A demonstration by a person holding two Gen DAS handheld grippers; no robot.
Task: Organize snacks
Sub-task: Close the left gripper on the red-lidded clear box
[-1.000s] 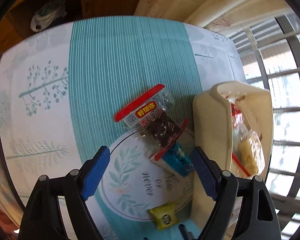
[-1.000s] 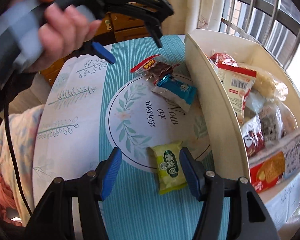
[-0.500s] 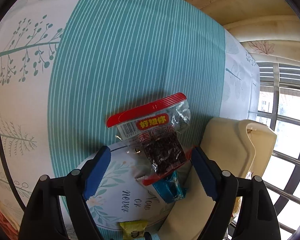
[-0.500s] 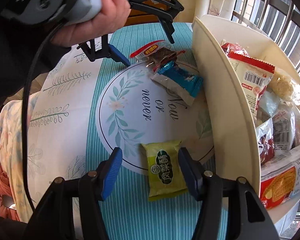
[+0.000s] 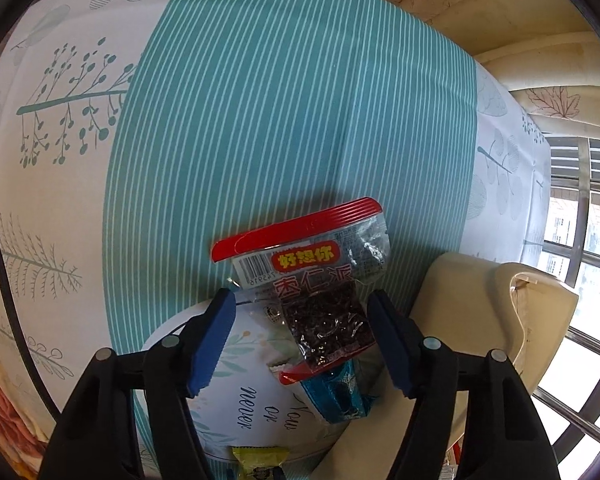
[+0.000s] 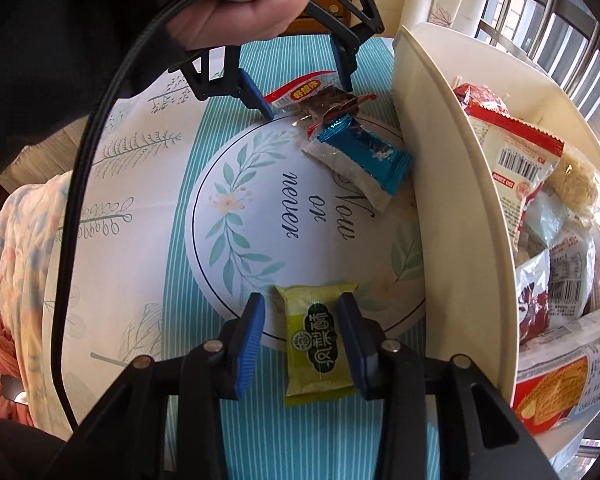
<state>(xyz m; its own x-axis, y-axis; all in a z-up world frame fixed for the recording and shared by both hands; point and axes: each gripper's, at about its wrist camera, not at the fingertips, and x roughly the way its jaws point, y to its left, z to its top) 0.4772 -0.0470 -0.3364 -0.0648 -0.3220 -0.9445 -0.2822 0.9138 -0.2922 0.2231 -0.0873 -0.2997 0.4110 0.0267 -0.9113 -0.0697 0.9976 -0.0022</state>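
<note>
A clear packet with a red top and dark filling [image 5: 320, 296] lies on the teal striped cloth, partly over a blue packet [image 5: 336, 388]. My left gripper [image 5: 302, 340] points down around the red-topped packet, jaws closing, with a gap still at the left pad. In the right wrist view the left gripper [image 6: 304, 94] straddles that red-topped packet [image 6: 320, 96] beside the blue packet [image 6: 364, 156]. A yellow-green packet [image 6: 316, 340] lies between the closing jaws of my right gripper [image 6: 302, 344]; its right pad is at the packet's edge and the left pad stands clear of it.
A cream basket [image 6: 440, 200] on the right holds several snack packets [image 6: 512, 148]; its wall [image 5: 460, 312] stands close to my left gripper's right finger. A person's hand [image 6: 244, 4] and a black cable [image 6: 76, 184] are at the left. Window bars lie beyond the basket.
My left gripper came down over the red-topped packet and its jaws narrowed around it. My right gripper's jaws narrowed around the yellow-green packet while that hand stayed in place.
</note>
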